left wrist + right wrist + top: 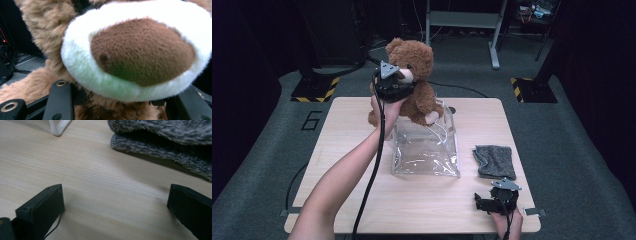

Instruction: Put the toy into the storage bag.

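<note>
High view: a brown teddy bear (414, 80) is held upright over the far edge of the desk (362, 200), head up and feet down, its long axis vertical, its muzzle turned toward the person. The left gripper (401, 85) grips the bear's body just under the head, the forearm rising from the near-left corner. The bear's feet hang at the open mouth of a clear plastic bag (427, 150), which stands at the middle of the desk directly below it. A folded grey cloth (495, 161) lies toward the right edge, apart from the bag. The right gripper (484, 202) rests on the desk near the near-right corner, just in front of the cloth.

Left gripper view: the bear's white muzzle (82, 70) and brown nose (142, 52) sit close above the jaws, which stand half closed, pressed into the fur between them.

Right gripper view: the jaws stand wide apart over bare wood, holding nothing; the cloth (170, 142) lies just beyond them, and a corner of the bag (58, 127) shows at upper left.
</note>
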### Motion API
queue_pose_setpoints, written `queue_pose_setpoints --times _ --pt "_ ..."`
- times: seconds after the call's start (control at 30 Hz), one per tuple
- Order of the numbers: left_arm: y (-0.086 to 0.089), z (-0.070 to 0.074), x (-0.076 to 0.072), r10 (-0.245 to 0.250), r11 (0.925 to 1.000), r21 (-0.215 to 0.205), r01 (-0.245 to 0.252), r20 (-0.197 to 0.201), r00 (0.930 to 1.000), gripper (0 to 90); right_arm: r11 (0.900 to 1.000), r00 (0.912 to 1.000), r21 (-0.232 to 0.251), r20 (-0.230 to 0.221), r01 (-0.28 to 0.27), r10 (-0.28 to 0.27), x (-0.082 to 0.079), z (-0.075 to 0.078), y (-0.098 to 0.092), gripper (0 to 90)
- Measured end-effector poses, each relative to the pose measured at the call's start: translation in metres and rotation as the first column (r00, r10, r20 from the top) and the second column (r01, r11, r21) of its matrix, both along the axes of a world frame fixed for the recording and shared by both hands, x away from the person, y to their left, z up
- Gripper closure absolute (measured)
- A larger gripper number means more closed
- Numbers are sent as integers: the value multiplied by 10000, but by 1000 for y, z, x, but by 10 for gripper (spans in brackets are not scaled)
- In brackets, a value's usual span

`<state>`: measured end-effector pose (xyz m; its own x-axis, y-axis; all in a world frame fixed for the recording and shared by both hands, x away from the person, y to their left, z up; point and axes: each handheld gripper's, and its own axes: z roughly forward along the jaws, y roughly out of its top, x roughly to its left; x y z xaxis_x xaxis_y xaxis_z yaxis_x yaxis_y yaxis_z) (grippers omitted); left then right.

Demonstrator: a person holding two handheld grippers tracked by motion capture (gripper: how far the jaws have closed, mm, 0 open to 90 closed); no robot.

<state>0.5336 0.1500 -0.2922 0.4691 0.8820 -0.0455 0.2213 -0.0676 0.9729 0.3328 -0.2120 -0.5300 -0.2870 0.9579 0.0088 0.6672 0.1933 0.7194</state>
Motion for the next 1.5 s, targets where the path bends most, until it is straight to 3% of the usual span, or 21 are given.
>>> queue_pose_setpoints --times 0.13,0.17,0.2,0.27,0.33,0.4,0.43,0.47,0.5,0.53,0.6,0.7,0.73,0.83,0.9,1.03,1.2,1.23,1.33,1.47,1.5 --pt "4 5 0 -3 10000 -25 3 51 10000 456 9987 9998 486 -32 -180 182 1 5 -2 6" --pt "5 7 0 10 9999 -109 -10 4 10000 456 9963 9988 733 246 -443 426 1 20 2 13" --pt "5 7 0 10 9999 -109 -10 4 10000 456 9963 9988 733 246 -443 426 1 20 2 13" --pt "6 9 1 23 9999 -140 -24 -49 10000 456 9922 9965 989 419 -764 726 2 37 8 22" --pt "5 10 0 3 10000 -38 -3 -15 10000 455 9805 9860 1345 1049 -1434 1298 11 77 19 49" --pt "4 11 -1 -43 10000 31 43 27 10000 455 9754 9787 1435 1436 -1671 1466 21 102 27 78" --pt "4 11 -1 -43 10000 31 43 27 10000 455 9754 9787 1435 1436 -1671 1466 21 102 27 78" --pt "4 11 -1 -38 10000 -11 38 22 10000 455 9724 9736 1447 1637 -1832 1591 35 124 35 115" --pt "4 11 -1 -24 10000 -8 24 25 10000 455 9724 9736 1447 1637 -1832 1591 35 124 35 115" --pt "5 11 -1 3 10000 -46 -3 7 10000 455 9674 9675 1440 1756 -2082 1821 52 143 43 137" --pt "5 12 -2 -1 10000 -47 1 3 10000 455 9647 9674 1551 1722 -2127 1856 59 149 47 145" --pt "6 12 -2 -14 10000 -55 14 16 10000 455 9607 9672 1715 1694 -2181 1893 84 171 61 192" --pt "6 12 -3 1 10000 -90 0 5 10000 455 9547 9640 1750 1578 -2408 2142 96 178 67 224" --pt "6 12 -3 4 10000 -86 -4 1 10000 455 9487 9627 1839 1345 -2570 2347 111 185 78 262" --pt "5 12 -2 -16 10000 -54 16 17 10000 455 9374 9589 2100 1190 -2777 2575 119 186 83 304" --pt "3 11 -1 -17 10000 -26 17 19 10000 455 9341 9559 2047 918 -2924 2791 130 188 94 388" --pt "-1 12 -2 11 9999 141 -13 80 10000 455 9337 9517 1879 212 -3048 3064 147 184 109 499" --pt "-2 13 -3 6 9998 197 -9 139 9999 455 9420 9541 1585 11 -2958 2994 152 180 113 605" --pt "-2 14 -3 -25 9997 259 21 174 9998 455 9410 9543 1695 -91 -2929 2987 152 177 114 775" --pt "1 14 -2 58 9996 264 -63 193 9998 455 9595 9661 1161 -4 -2565 2583 148 178 110 837" --pt "1 14 -2 64 9997 233 -68 180 9998 455 9670 9726 1055 67 -2317 2323 146 179 107 854"
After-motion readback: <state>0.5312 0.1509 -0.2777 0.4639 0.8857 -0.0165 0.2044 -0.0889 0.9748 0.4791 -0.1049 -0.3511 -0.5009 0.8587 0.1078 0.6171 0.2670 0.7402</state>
